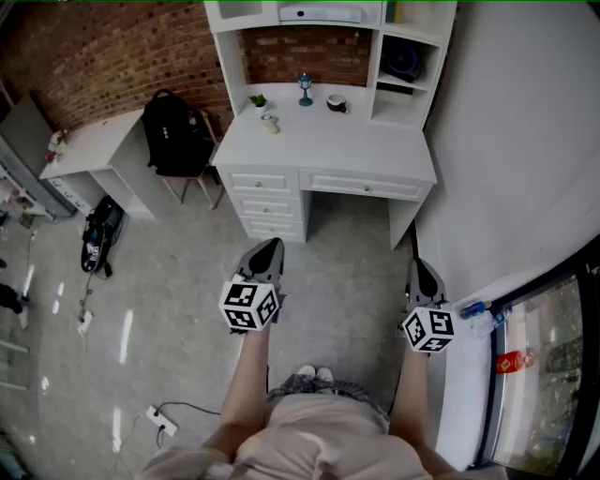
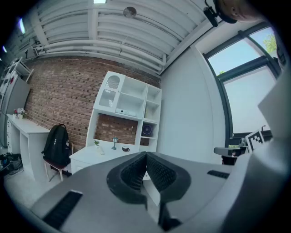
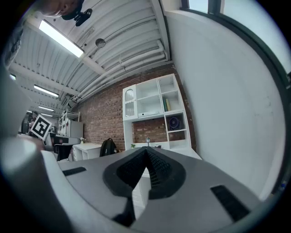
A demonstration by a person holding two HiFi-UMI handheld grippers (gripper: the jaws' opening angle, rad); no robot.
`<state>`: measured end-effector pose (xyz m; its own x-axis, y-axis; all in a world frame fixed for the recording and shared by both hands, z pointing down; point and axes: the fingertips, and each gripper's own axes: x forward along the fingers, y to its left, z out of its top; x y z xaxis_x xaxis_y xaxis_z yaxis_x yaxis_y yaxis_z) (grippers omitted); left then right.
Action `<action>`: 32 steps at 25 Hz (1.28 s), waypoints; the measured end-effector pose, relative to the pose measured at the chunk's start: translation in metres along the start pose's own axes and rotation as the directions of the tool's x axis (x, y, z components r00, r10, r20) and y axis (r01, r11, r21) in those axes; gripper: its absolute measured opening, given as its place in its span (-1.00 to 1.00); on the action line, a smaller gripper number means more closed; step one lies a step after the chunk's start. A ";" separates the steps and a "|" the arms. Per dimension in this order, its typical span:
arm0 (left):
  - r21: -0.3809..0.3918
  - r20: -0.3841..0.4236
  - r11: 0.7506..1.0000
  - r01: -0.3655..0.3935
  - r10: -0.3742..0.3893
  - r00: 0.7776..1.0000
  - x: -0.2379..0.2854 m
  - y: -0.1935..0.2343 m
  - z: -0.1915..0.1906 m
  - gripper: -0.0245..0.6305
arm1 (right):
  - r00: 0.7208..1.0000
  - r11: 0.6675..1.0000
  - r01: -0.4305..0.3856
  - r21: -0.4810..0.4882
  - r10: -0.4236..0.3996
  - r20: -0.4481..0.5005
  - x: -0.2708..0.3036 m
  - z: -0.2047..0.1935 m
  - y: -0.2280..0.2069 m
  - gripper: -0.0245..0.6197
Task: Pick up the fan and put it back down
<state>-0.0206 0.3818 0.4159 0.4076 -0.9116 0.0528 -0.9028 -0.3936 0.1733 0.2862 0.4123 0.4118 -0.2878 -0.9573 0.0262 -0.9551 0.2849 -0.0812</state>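
Observation:
The fan [image 1: 405,58] is small, dark and round, and stands in the right-hand cubby of the white desk hutch [image 1: 412,21]. Both gripper views also catch the fan [image 2: 147,130] [image 3: 174,122], far ahead. My left gripper [image 1: 270,246] [image 2: 146,154] is held level over the floor, well short of the desk, with its jaws shut on nothing. The right gripper [image 1: 419,267] [image 3: 146,149] hangs beside it nearer the white wall, level too, its tips meeting with nothing between them.
On the white desk top [image 1: 375,150] are a small plant [image 1: 258,100], a mug [image 1: 270,122], a blue lamp figure [image 1: 305,89] and a cup [image 1: 337,103]. A black backpack [image 1: 173,131] sits on a chair at the left, beside a second desk [image 1: 89,145]. A power strip [image 1: 161,420] lies on the floor.

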 end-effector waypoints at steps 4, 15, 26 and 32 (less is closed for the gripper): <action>-0.006 -0.003 1.000 -0.003 0.003 1.000 -0.004 0.002 -0.003 -0.84 | 1.000 1.000 0.001 0.007 -0.001 0.002 -0.001 -0.001 0.003 -0.88; -0.018 -0.006 1.000 -0.005 0.004 1.000 -0.004 0.009 -0.006 -0.84 | 1.000 1.000 -0.011 0.018 0.011 -0.007 0.002 -0.003 0.011 -0.88; 0.002 -0.028 0.999 0.038 -0.038 0.999 -0.004 0.009 -0.014 -0.84 | 1.000 0.997 0.011 0.072 -0.010 -0.023 0.003 -0.011 0.010 -0.88; -0.015 -0.051 0.996 0.090 -0.090 0.995 -0.001 0.007 -0.011 -0.28 | 1.000 0.997 0.019 0.077 -0.017 -0.022 0.005 -0.010 0.015 -0.88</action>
<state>-0.0257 0.3814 0.4281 0.4939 -0.8651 0.0872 -0.8605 -0.4718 0.1923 0.2703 0.4125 0.4203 -0.2726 -0.9608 0.0499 -0.9521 0.2619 -0.1576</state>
